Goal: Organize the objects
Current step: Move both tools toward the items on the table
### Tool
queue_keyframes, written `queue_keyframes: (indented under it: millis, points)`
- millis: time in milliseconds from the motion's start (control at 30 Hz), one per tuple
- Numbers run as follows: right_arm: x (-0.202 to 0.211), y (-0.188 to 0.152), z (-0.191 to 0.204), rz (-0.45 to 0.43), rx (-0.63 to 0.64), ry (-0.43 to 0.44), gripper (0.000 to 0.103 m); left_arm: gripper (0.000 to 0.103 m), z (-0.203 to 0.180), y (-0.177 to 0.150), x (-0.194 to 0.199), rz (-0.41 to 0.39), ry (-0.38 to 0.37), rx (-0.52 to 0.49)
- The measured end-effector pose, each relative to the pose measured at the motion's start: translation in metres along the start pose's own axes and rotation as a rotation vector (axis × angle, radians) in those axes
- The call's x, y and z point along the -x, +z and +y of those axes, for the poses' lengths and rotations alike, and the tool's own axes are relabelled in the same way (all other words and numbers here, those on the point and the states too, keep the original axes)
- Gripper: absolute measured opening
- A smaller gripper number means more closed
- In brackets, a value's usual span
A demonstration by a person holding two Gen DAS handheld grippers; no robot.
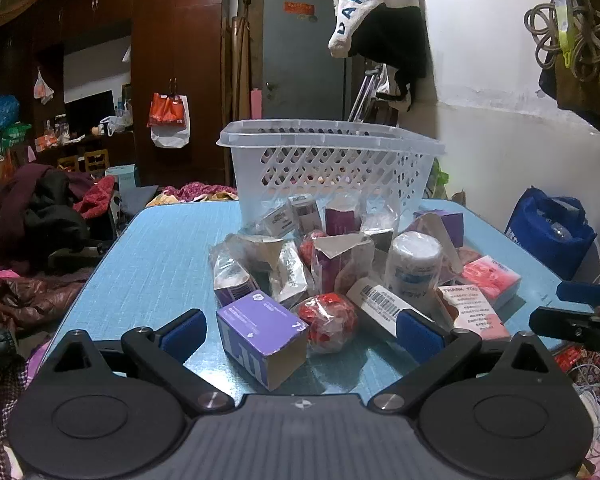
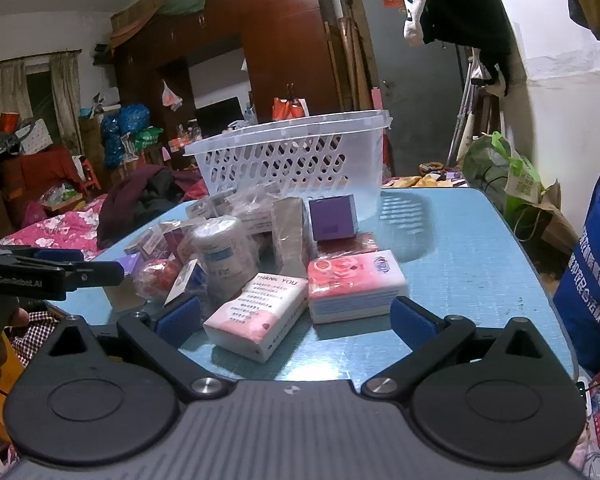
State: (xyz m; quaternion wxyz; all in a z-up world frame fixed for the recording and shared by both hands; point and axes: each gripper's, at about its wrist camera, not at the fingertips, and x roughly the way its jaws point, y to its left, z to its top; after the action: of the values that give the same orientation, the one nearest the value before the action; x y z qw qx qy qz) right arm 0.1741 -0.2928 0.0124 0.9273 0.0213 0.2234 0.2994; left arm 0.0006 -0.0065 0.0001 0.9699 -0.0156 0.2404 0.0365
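- Your left hand-held gripper [image 1: 300, 336] is hanging over the near edge of the light blue table [image 1: 148, 264] with its blue-padded fingers spread wide apart, gripping nothing.
- Between those fingers, a purple cardboard box with white print [image 1: 260, 336] is lying tilted on the table, and a red item wrapped in clear plastic [image 1: 328, 316] is sitting just beside it on the right; neither pad is touching them.
- Your right hand-held gripper [image 2: 296, 320] is likewise standing fully open and empty, tilting down toward the table.
- Just ahead of its fingers, a pink and white packet printed "THANK YOU" [image 2: 256, 316] is lying flat, with a second pink and white packet with a rose picture [image 2: 356, 284] lying just beside it on the right.
- Behind these, a white cylindrical jar with a blue label, wrapped in clear plastic [image 2: 220, 252], is standing in a heap of small bagged boxes, and a purple cube-shaped box [image 2: 332, 218] is sitting at the heap's back right.
- Beyond the heap, at the far side of the table, a clear white plastic basket with a lattice of holes [image 1: 332, 164] is standing upright; what is inside it you cannot tell.
- To the right of the table, a blue fabric bag [image 2: 596, 276] is standing.
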Motion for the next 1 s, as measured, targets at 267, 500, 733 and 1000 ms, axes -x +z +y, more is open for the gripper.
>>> queue_keyframes:
  millis: [267,500,733,1000]
  points:
    - [0.001,0.000,0.004,-0.008,0.006,0.011,0.103,0.102,0.005,-0.001,0.002,-0.021,-0.003,-0.001]
    - [0.000,0.000,0.004,0.029,0.014,0.000,0.103,0.102,0.006,-0.001,0.002,-0.038,-0.002,0.002]
    - [0.000,0.000,0.004,0.021,0.014,0.007,0.103,0.102,0.006,0.000,0.006,-0.057,-0.001,0.004]
    - [0.000,0.001,0.007,-0.010,0.027,0.012,0.103,0.102,0.008,-0.001,0.005,-0.011,0.006,0.003]
